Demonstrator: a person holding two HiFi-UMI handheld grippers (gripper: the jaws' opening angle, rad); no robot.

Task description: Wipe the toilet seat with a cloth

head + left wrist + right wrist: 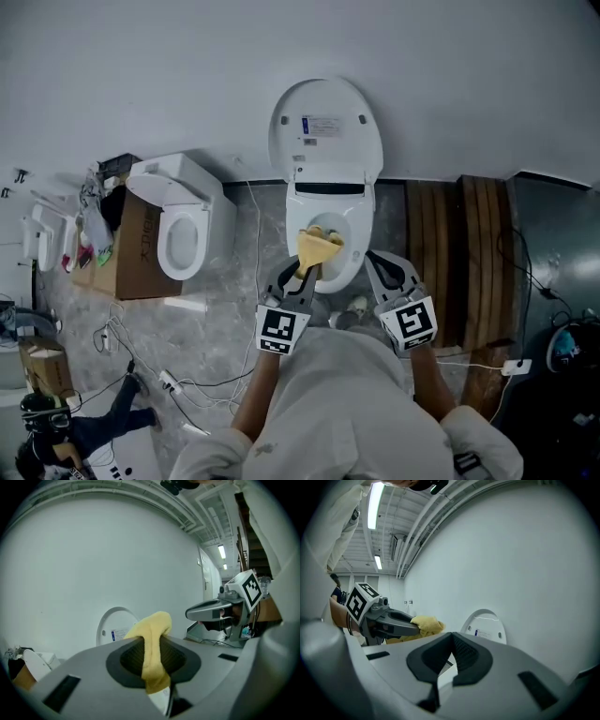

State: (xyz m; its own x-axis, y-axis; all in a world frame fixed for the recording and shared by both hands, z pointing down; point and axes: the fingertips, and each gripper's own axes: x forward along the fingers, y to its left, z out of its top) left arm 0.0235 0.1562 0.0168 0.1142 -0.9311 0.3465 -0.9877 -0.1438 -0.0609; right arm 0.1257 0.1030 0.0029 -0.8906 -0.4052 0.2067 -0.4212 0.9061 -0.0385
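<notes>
The yellow cloth (319, 247) was clamped in the left tool (302, 274), and the toilet seat (358, 242) was partly hidden behind it. The right tool (451, 656) was closed on nothing

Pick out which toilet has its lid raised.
The toilet directly ahead, below the yellow cloth; its lid stands upright. The left toilet shows none raised.

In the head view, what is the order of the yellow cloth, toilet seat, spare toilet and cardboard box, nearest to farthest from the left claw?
1. yellow cloth, held in the left claw.
2. toilet seat, just beneath.
3. spare toilet, to the left.
4. cardboard box, farther left.
</notes>
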